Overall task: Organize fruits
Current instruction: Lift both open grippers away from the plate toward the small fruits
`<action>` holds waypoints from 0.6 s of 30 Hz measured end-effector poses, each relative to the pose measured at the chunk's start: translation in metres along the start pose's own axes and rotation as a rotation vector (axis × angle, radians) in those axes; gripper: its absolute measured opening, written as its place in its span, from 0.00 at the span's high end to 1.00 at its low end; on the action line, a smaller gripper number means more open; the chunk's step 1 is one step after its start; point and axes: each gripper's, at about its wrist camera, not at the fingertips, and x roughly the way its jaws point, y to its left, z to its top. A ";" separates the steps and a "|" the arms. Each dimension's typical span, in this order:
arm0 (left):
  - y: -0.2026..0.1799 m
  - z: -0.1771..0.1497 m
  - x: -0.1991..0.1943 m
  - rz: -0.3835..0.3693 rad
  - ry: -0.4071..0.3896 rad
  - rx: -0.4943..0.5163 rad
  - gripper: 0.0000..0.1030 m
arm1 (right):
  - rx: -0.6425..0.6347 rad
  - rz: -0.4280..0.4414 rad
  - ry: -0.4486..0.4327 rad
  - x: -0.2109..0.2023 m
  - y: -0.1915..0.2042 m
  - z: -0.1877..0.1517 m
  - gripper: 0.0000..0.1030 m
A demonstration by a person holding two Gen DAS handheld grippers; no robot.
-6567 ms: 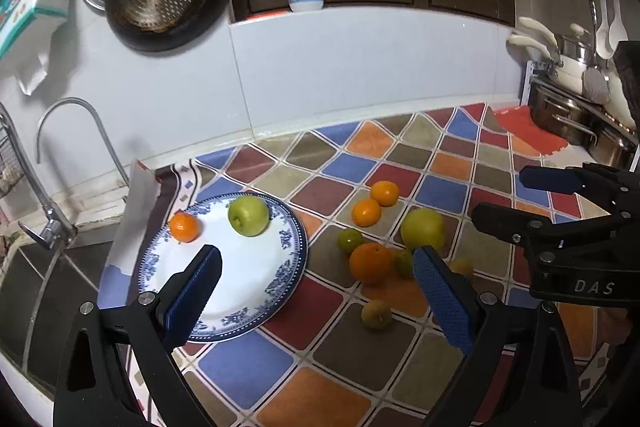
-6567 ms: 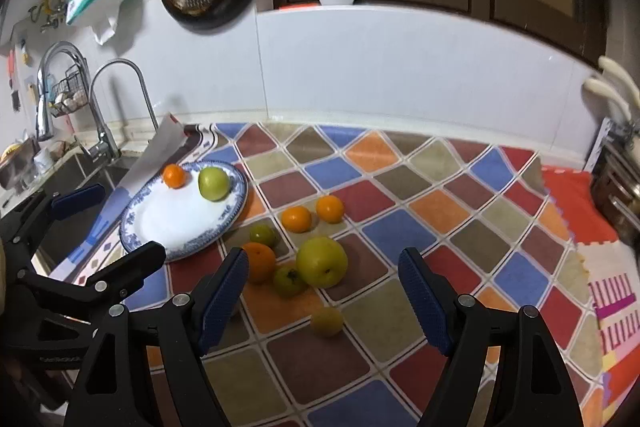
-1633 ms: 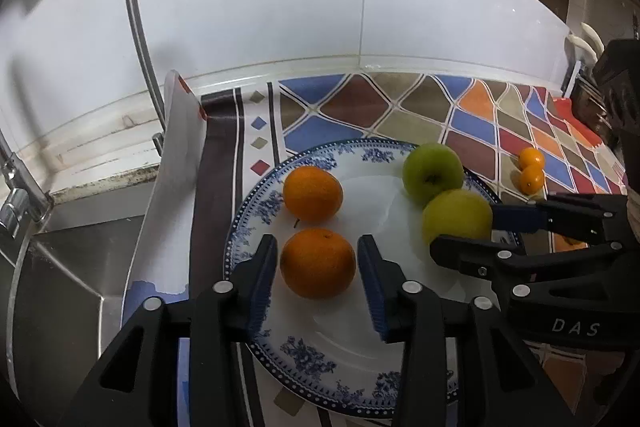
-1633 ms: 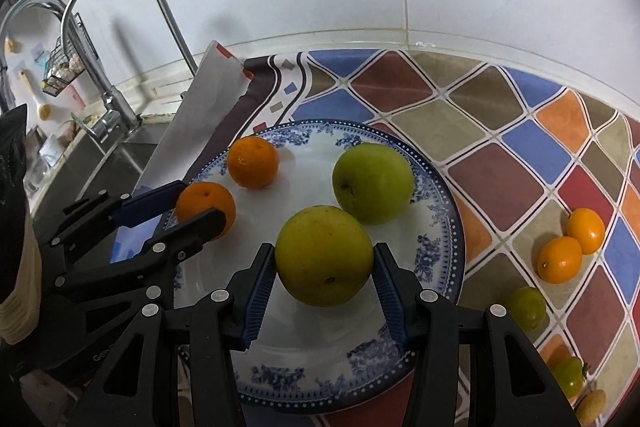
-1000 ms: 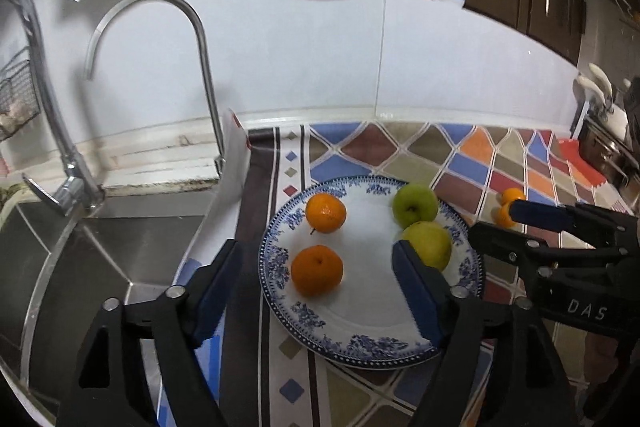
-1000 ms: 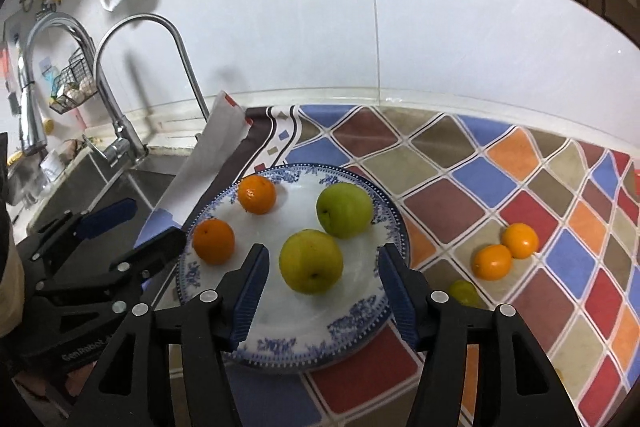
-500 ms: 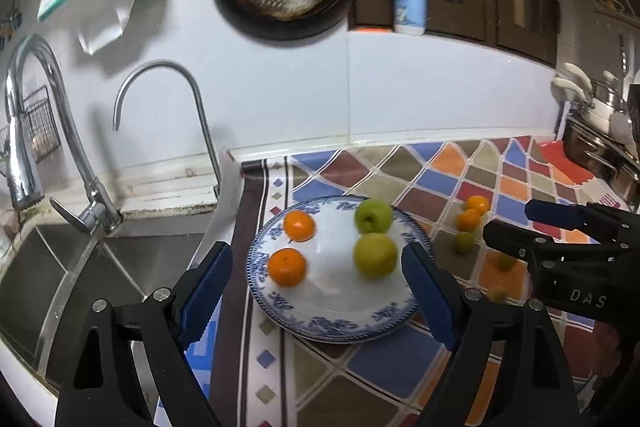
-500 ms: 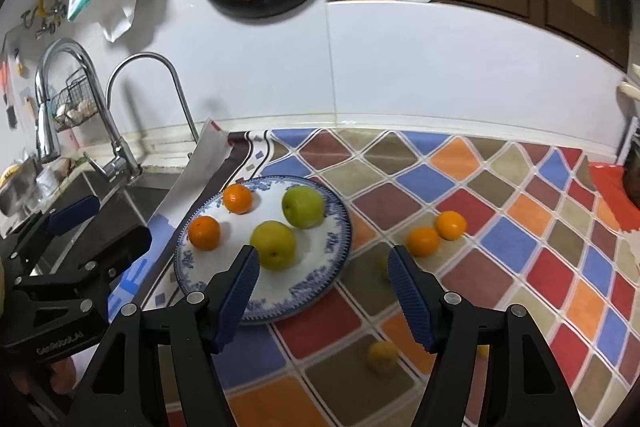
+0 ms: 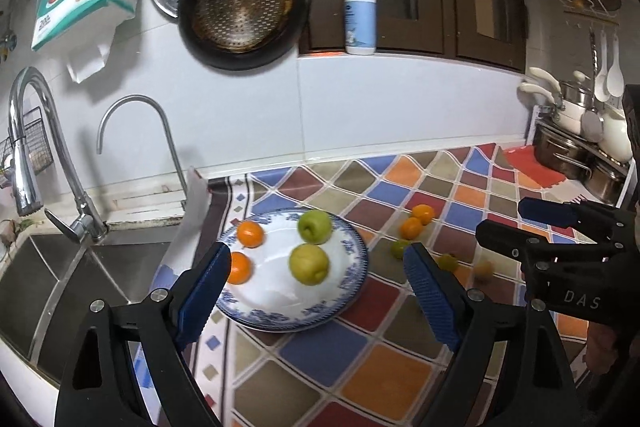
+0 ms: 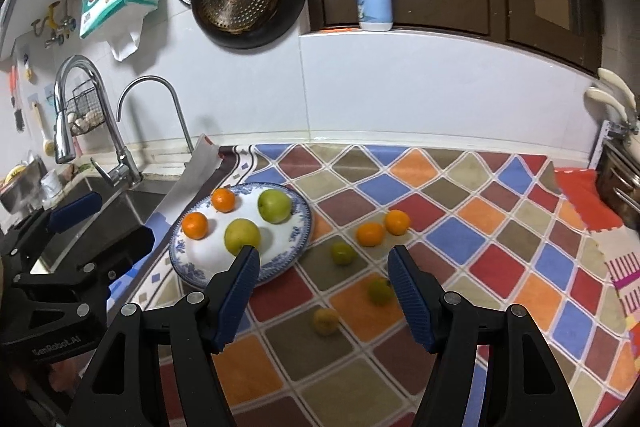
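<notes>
Both tools empty and spread wide. Left tool (image 9: 316,291) poised above the near side of the blue-rimmed plate (image 9: 352,291), right tool (image 10: 324,285) raised over the counter (image 10: 460,235) just right of that plate.

On the plate: two oranges (image 10: 195,225) toward the sink side, a green apple (image 10: 274,205) at the back, a yellow-green pear (image 10: 241,237) in front.

Loose on the patterned counter, all right of the plate: two small oranges (image 10: 370,234) touching or nearly so, a small green fruit (image 10: 343,253) just nearer, another greenish one (image 10: 380,291) and a yellowish one (image 10: 326,321) nearer again.

Key relation: loose fruit straight ahead of and below the right tool, between its blue pads (image 10: 408,293); well off to the right of the left tool. Right hand clearly nearer, so likely the one to go next. Roundish fruit, no long axis to line up with. Right tool pitched forward and down, level, no visible roll.
</notes>
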 end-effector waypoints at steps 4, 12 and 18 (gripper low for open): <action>-0.017 -0.002 -0.002 0.000 -0.004 0.011 0.14 | -0.006 -0.012 -0.001 -0.008 -0.015 -0.006 0.35; -0.048 -0.009 0.006 -0.002 0.025 0.009 0.14 | -0.035 -0.018 0.010 -0.013 -0.043 -0.015 0.35; -0.068 -0.019 0.019 -0.003 0.063 0.027 0.14 | -0.058 -0.015 0.034 -0.006 -0.062 -0.023 0.35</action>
